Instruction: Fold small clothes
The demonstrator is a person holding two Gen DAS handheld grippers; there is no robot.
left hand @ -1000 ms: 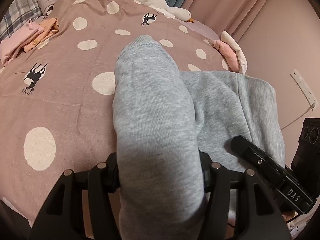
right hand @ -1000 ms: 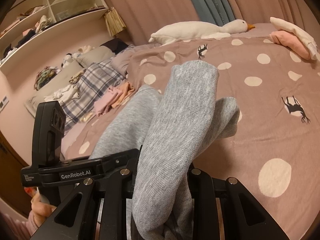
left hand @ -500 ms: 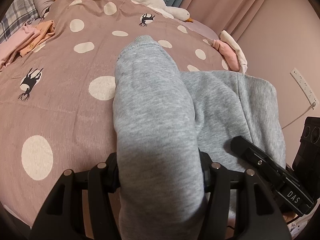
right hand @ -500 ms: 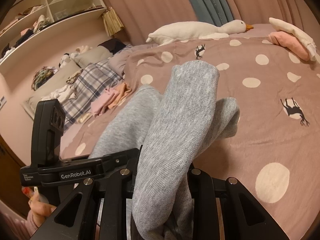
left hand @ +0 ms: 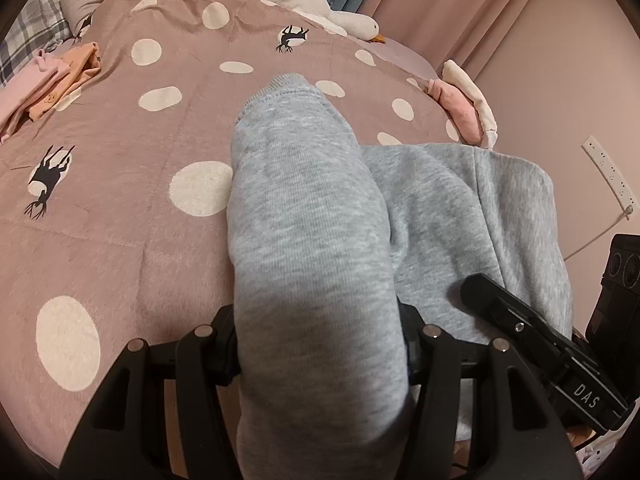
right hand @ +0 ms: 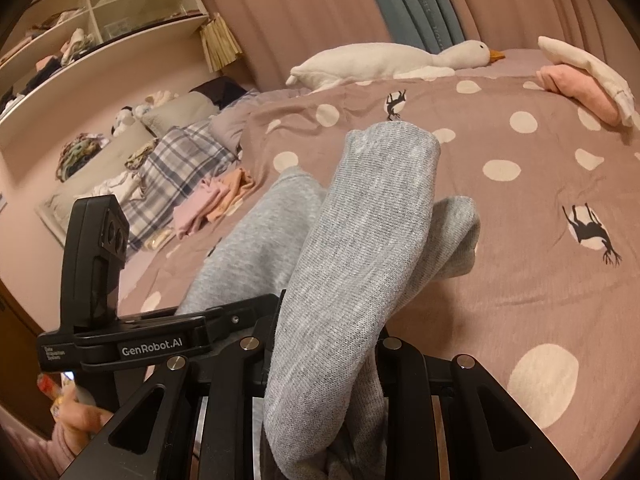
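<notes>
A small grey knit garment (left hand: 304, 216) is held up over the pink spotted bedspread (left hand: 120, 208). My left gripper (left hand: 320, 356) is shut on one end of it; the cloth bulges forward between the jaws and hides the fingertips. My right gripper (right hand: 324, 364) is shut on another part of the same grey garment (right hand: 372, 216), which stands up in a fold in front of the camera. The rest of the garment hangs to the right in the left wrist view (left hand: 480, 216). The right gripper's body (left hand: 540, 352) shows at lower right there.
A heap of pink and orange small clothes (left hand: 48, 80) lies at the bed's left, also in the right wrist view (right hand: 212, 200). A folded pink and white pile (left hand: 468, 104) sits at the far right edge. A white goose toy (right hand: 392, 60) lies along the back. Shelves (right hand: 80, 40) stand left.
Both grippers, still holding the grey garment, have shifted slightly over the bed; the bedspread's spots slid a little in both views. The grip has not changed.
</notes>
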